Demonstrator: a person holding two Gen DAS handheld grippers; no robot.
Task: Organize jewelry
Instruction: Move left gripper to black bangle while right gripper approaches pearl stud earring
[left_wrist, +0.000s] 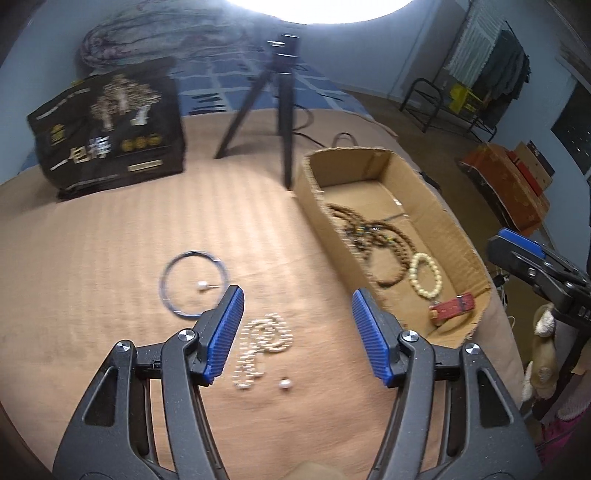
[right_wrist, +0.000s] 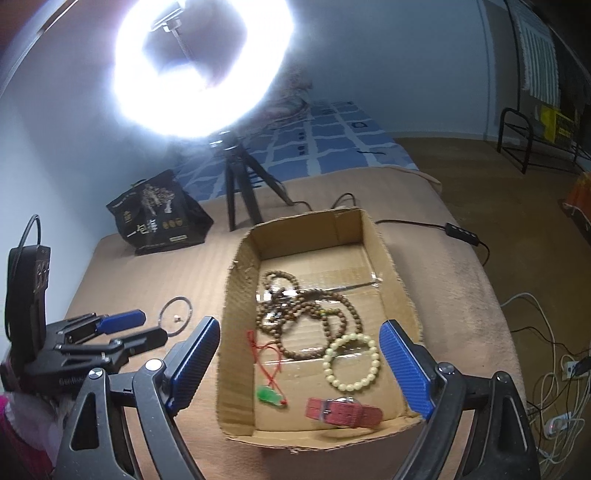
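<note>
Left wrist view: a tan ribbed bedcover (left_wrist: 110, 258) is lit by a ring light (right_wrist: 199, 70) (blue walls behind). Both the left gripper (left_wrist: 297, 332) and right gripper (right_wrist: 299, 363) are held open, empty; beaded jewelry (right_wrist: 306, 317) is seen inside the cardboard box (right_wrist: 236, 306)

black bag (left_wrist: 110, 133): "一包" in white (rest blurred) | left gripper (right_wrist: 138, 326): "Gen…" on its body

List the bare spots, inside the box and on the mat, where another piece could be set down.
Free: the box's far end beyond the brown beads; the mat between the bag, the ring and the box. Crowded: the box's near half; the mat around the pearls.
</note>
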